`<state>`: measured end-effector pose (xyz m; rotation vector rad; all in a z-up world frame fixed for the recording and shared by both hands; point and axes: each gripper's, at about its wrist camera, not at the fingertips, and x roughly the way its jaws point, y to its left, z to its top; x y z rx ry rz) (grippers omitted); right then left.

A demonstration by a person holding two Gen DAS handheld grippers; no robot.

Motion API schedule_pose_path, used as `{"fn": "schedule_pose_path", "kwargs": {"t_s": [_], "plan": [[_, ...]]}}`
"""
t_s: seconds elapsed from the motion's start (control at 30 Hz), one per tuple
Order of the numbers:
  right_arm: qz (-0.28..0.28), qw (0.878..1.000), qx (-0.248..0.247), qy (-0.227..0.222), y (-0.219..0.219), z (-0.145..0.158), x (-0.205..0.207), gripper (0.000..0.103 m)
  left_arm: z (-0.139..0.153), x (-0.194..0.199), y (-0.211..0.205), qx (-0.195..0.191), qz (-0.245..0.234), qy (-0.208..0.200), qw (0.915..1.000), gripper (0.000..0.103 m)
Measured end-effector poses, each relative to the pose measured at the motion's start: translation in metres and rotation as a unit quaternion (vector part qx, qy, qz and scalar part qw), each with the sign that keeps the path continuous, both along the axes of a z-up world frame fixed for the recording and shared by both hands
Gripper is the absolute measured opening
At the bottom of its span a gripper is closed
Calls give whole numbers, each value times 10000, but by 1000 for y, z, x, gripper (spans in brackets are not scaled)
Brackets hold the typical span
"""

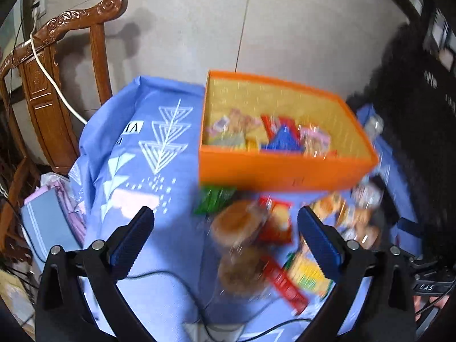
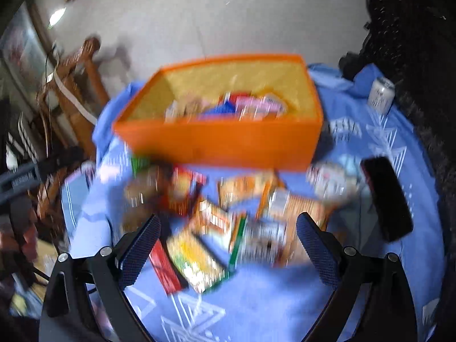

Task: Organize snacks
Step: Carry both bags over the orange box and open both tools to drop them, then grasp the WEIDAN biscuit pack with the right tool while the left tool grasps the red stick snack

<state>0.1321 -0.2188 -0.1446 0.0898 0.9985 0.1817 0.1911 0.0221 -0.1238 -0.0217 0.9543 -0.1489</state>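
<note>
Left tongs (image 1: 225,236) and right tongs (image 2: 228,242) gape wide, empty, low in frame over loose snack packets (image 2: 199,259) on the worktop (image 2: 256,299). Single out one packet, close squarely. Orange box (image 2: 222,145) at frame centre beyond, partly filled.

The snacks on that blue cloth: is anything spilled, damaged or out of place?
Nothing looks spilled or damaged, though the pictures are blurred. Some snacks already lie in the orange box; the loose packets lie jumbled and overlapping in front of it. A white can stands upright to one side.

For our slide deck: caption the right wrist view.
Open right gripper above loose snacks before an orange box.
</note>
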Motion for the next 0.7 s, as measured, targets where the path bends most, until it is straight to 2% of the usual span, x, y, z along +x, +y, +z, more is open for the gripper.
{"fn": "schedule_pose_path", "kwargs": {"t_s": [0.17,0.27,0.37,0.5,0.57,0.6,0.7], "plan": [[721,9970,-250,118,23,-25,-13,76,-11,-22,10,55,-78,146,9998,99],[1323,9894,-557,203,42,-42,-11,66,-14,-31,15,62,-53,214,9997,99],[1857,9777,-930,321,57,-62,-2,63,-14,-38,19,62,-52,256,9996,99],[2407,9630,-1060,585,68,-89,12,60,-13,-46,20,33,-62,296,9995,99],[2541,9583,-1097,710,72,-100,17,55,-15,-51,20,-13,-77,330,9994,99],[2598,9578,-1074,605,73,-99,16,49,-16,-53,19,-46,-101,352,9993,99],[2490,9613,-977,658,70,-95,14,47,-21,-58,10,-92,-272,441,9986,99]]}}
